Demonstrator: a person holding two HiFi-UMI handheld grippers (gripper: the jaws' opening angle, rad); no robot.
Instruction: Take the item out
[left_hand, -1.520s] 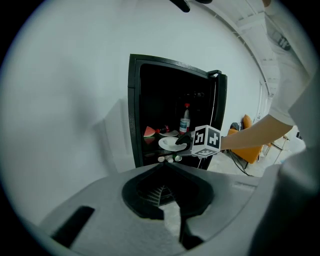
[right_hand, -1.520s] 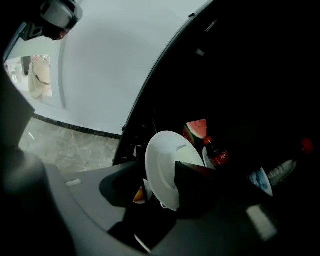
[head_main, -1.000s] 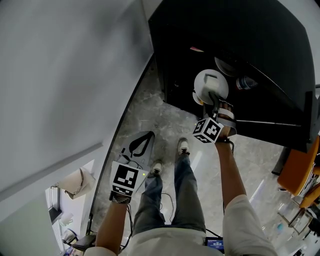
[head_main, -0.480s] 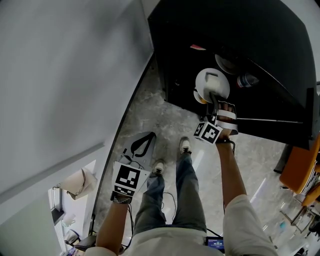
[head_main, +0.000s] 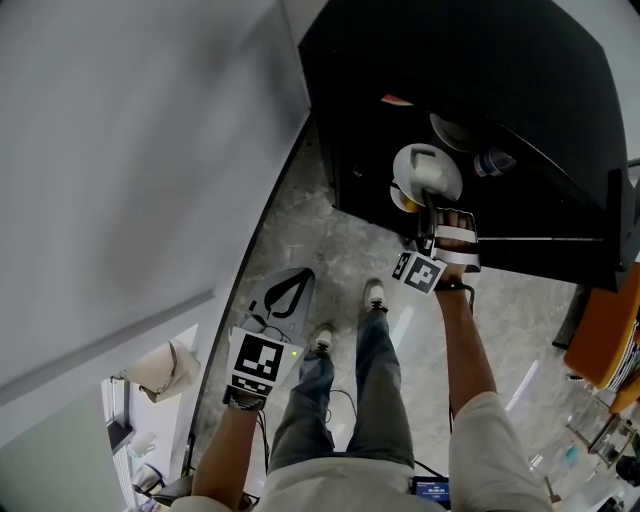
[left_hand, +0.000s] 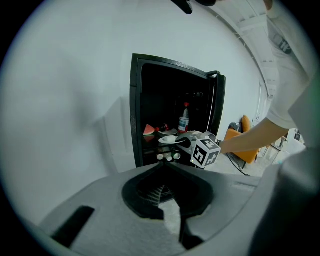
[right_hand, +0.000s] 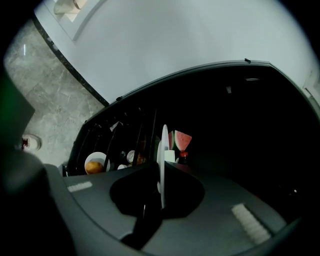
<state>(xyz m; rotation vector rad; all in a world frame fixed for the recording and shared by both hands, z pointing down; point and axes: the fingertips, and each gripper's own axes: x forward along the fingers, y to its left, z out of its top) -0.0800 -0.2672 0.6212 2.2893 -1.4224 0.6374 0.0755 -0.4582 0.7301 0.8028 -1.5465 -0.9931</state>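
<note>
A white plate (head_main: 427, 170) sits at the front of a shelf in the open black cabinet (head_main: 500, 60). In the right gripper view the plate (right_hand: 163, 145) shows edge-on between the jaws. My right gripper (head_main: 431, 203) is closing on the plate's near rim, and its pads pinch that rim. In the left gripper view the plate (left_hand: 170, 140) lies flat on the shelf. My left gripper (head_main: 289, 282) hangs low beside my left leg, tips together and holding nothing.
A watermelon slice (right_hand: 182, 139), a bowl with an orange (right_hand: 94, 164) and a bottle (left_hand: 183, 122) stand on the cabinet shelves. A grey wall (head_main: 120, 150) runs along the left. My legs and shoes (head_main: 345, 370) stand on marble floor, and an orange chair (head_main: 600, 345) is at right.
My right hand has drawn back slightly toward me, and the plate has shifted a little with it. The left gripper has barely moved.
</note>
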